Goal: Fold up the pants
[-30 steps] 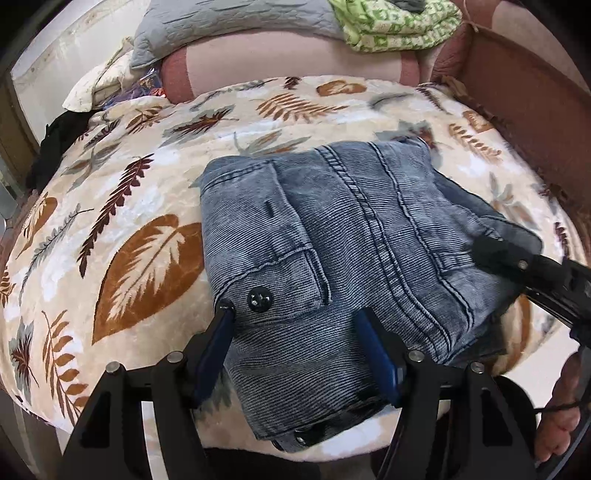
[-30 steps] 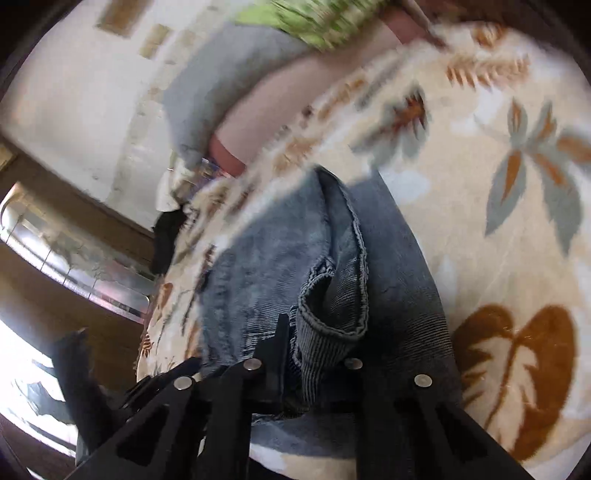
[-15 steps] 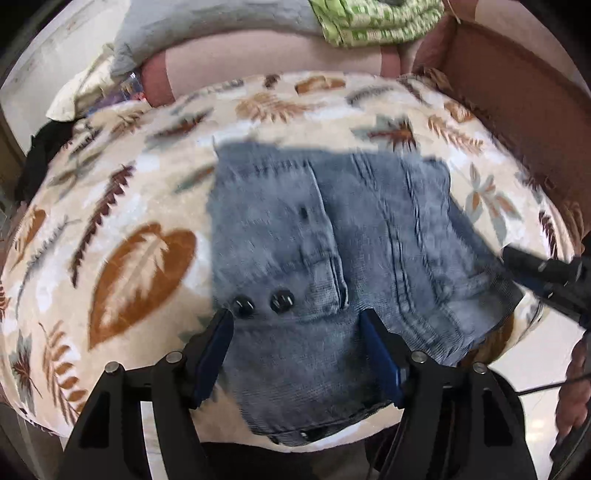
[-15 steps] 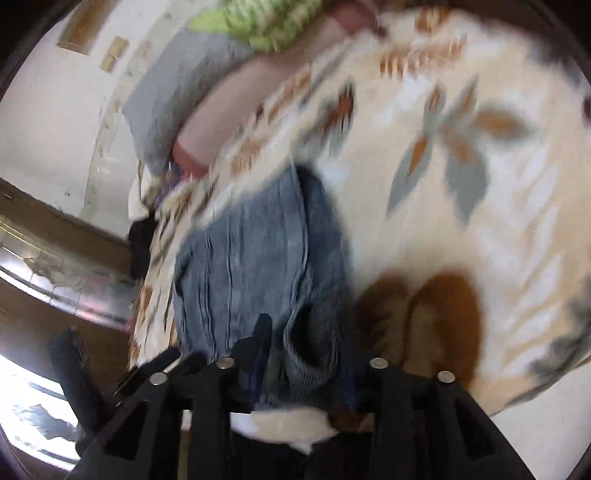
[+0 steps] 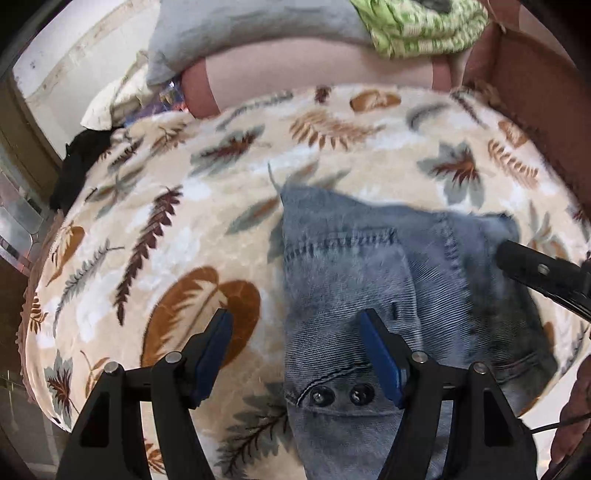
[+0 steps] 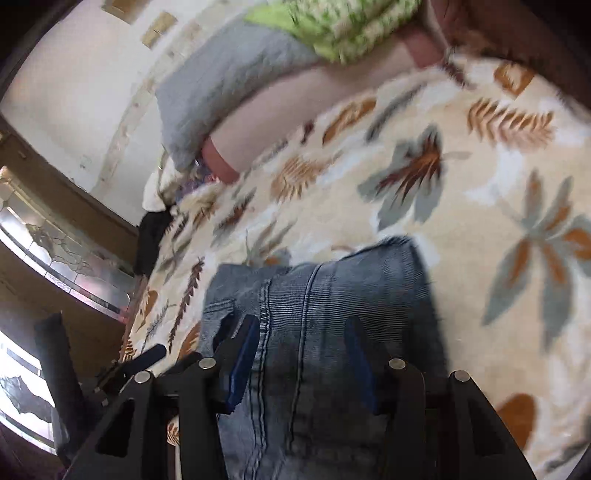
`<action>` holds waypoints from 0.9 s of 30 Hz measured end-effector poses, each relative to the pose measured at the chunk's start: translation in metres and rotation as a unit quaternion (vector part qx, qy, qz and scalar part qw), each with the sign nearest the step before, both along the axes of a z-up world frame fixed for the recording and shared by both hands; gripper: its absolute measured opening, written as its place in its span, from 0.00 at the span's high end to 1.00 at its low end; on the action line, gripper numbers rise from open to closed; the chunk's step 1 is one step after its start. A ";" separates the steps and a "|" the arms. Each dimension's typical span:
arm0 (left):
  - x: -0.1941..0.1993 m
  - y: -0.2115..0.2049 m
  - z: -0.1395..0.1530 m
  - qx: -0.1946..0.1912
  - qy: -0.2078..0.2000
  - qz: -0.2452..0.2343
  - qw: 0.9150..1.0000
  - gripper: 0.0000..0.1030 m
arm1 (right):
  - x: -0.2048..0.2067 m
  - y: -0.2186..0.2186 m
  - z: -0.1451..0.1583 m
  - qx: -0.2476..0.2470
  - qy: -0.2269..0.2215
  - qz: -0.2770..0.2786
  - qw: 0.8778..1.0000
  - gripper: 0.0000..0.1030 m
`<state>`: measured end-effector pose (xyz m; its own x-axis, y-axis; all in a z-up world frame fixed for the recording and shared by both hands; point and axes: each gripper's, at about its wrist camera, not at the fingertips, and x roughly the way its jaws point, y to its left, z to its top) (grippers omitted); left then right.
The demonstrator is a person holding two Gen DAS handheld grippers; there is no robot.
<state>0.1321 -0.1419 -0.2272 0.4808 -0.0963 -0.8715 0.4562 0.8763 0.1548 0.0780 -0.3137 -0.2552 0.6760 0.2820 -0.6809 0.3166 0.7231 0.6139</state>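
Note:
Folded grey-blue jeans (image 5: 388, 295) lie on the leaf-print blanket (image 5: 166, 221) near its front edge, with two dark buttons facing up. My left gripper (image 5: 295, 315) is open over the jeans' left edge, one blue pad above the blanket and the other above denim, pressing on nothing. My right gripper (image 6: 301, 325) hovers over the jeans (image 6: 332, 295) with its jaws opening. The denim lies flat under its pads, not pinched. One of its dark fingers (image 5: 535, 273) shows at the right of the left wrist view.
A grey pillow (image 5: 240, 33) and a green patterned cloth (image 5: 417, 26) rest on a pink bolster (image 5: 314, 77) at the bed's head. A brown bed side (image 5: 535, 110) runs along the right. Black cloth (image 5: 77, 158) lies at the far left corner.
The right gripper let go of the bunched denim fold and opened, drawing back. The left gripper shifted left, so the jeans now sit to the right in its view.

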 end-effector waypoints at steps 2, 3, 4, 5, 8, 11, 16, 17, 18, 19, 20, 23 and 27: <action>0.003 -0.003 -0.017 0.016 0.015 -0.004 1.000 0.30 | 0.013 0.002 -0.026 0.014 0.043 0.010 0.999 0.50; 0.004 -0.004 -0.024 0.023 0.021 -0.005 1.000 0.30 | 0.015 0.001 -0.036 0.021 0.057 0.012 0.998 0.50; 0.006 -0.005 -0.033 0.030 0.027 -0.007 0.999 0.29 | 0.015 0.000 -0.040 0.027 0.052 0.010 0.998 0.50; 0.006 -0.004 -0.037 0.032 0.027 -0.007 0.999 0.26 | 0.012 -0.003 -0.039 0.035 0.045 0.008 0.998 0.50; 0.006 -0.001 -0.033 0.034 0.026 -0.001 0.999 0.22 | 0.000 -0.007 -0.031 0.040 0.042 0.001 0.998 0.50; -0.002 -0.001 -0.016 0.034 0.017 -0.003 0.999 0.22 | -0.020 -0.009 -0.012 0.030 0.021 -0.008 0.999 0.50; -0.030 0.002 0.020 0.009 -0.015 -0.021 1.000 0.22 | -0.051 0.005 0.009 -0.015 0.019 0.014 1.000 0.50; -0.037 0.005 0.025 0.003 -0.018 -0.022 1.000 0.22 | -0.058 0.008 0.010 -0.019 0.019 0.016 1.000 0.50; -0.042 0.007 0.028 -0.001 -0.019 -0.021 1.000 0.22 | -0.065 0.011 0.012 -0.020 0.017 0.018 0.999 0.50; -0.049 0.009 0.030 -0.006 -0.019 -0.022 1.000 0.22 | -0.070 0.013 0.012 -0.021 0.015 0.020 0.999 0.50; -0.053 0.010 0.030 -0.006 -0.017 -0.023 1.000 0.22 | -0.075 0.016 0.011 -0.023 0.015 0.022 0.999 0.50; -0.060 0.012 0.016 0.008 -0.001 -0.026 1.000 0.22 | -0.085 0.019 0.002 -0.016 0.024 0.025 0.999 0.50; -0.050 0.012 -0.026 0.034 0.047 -0.013 0.998 0.21 | -0.081 0.016 -0.030 0.004 0.068 0.026 0.997 0.50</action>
